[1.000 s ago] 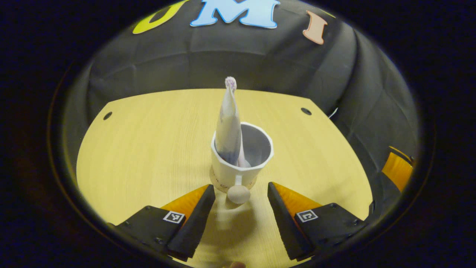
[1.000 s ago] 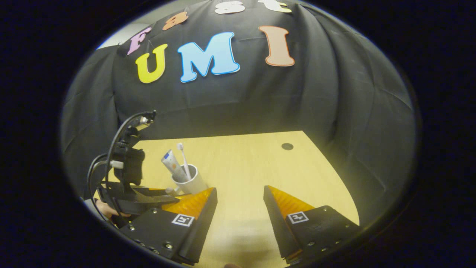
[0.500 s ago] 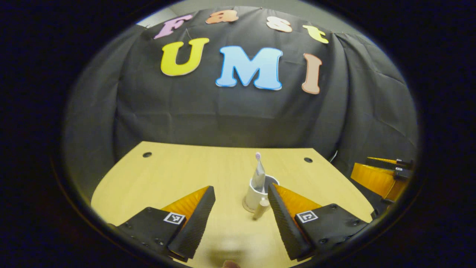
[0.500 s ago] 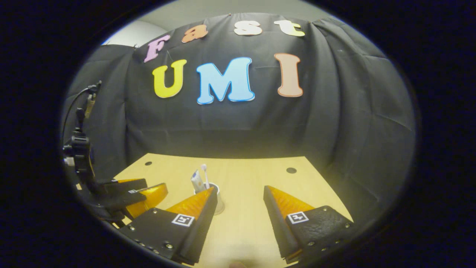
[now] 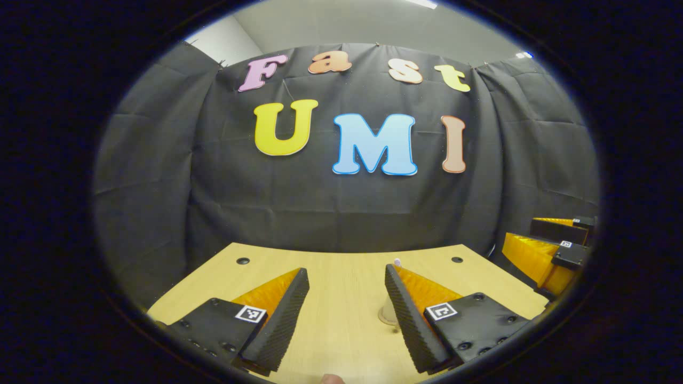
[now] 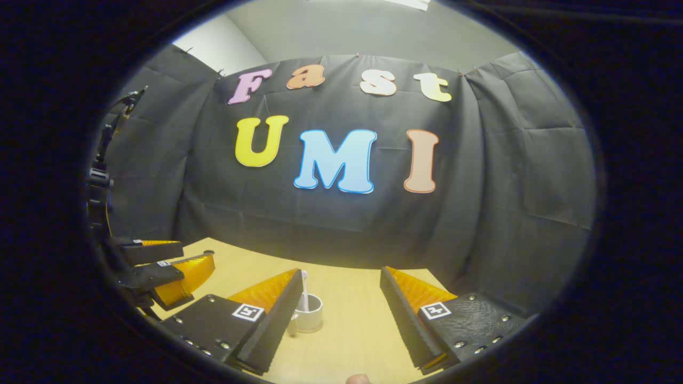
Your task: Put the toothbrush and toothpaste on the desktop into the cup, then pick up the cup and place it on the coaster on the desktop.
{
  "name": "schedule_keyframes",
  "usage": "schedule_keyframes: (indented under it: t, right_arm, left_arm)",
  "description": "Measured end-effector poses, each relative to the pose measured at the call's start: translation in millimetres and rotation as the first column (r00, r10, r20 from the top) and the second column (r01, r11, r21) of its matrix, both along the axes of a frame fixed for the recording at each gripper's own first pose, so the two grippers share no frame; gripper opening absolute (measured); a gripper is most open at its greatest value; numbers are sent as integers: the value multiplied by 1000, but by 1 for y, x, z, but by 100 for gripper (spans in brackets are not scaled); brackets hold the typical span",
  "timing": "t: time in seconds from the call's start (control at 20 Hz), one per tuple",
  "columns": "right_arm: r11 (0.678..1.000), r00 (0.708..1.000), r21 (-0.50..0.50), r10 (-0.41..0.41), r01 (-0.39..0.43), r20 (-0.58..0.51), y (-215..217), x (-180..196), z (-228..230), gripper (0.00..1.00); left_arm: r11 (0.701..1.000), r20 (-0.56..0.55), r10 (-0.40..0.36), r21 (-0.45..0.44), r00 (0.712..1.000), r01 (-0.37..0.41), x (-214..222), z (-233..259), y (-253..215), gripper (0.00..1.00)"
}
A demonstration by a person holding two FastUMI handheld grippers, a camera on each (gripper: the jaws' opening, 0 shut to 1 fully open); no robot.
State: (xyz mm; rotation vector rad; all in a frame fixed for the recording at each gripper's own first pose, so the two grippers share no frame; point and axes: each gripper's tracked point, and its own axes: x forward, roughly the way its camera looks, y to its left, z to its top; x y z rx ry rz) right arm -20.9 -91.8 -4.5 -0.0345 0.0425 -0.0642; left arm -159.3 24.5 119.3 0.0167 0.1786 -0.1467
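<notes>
Cup point(image 6: 310, 319) with toothbrush point(image 6: 304, 290), unlabelled

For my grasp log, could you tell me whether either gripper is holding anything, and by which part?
Nothing is held: left gripper and right gripper both have open, empty jaws, and the cup stands free.

No legible text, brand, number or sign appears on any object.

Each finger of the left gripper point(image 5: 341, 304) carries a small square black-and-white coded marker point(image 5: 251, 313) on its upper face; these markers contain a block pattern, not characters. The right gripper point(image 6: 341, 304) carries the same type of marker point(image 6: 244, 312) on each finger. The cup point(image 6: 309, 314) on the table point(image 6: 352, 330) shows no readable print at this size.
</notes>
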Motion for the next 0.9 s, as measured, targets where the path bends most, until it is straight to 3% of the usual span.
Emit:
schedule_keyframes:
  t: [0.05,0.1,0.5,0.55,0.9]
  right_arm:
    - [1000,1000,-1,2,-2,-5,3,-1,0,91]
    - [1000,1000,1,4,-4,-1,6,-2,2,90]
    - [998,1000,59,-19,19,3,3,-3,8,90]
    - [997,1000,69,-24,23,6,-1,-5,9,90]
    - [995,999,97,-5,2,37,-54,-8,9,90]
  left_arm:
    - [1000,6,-5,-5,1000,5,1,3,1,87]
    - [1000,9,-8,-3,1000,8,2,4,1,99]
    - [999,29,-45,18,999,44,4,15,-10,98]
    - [999,32,-42,18,999,42,4,16,-12,92]
    - [999,95,9,33,995,-13,4,30,-45,92]
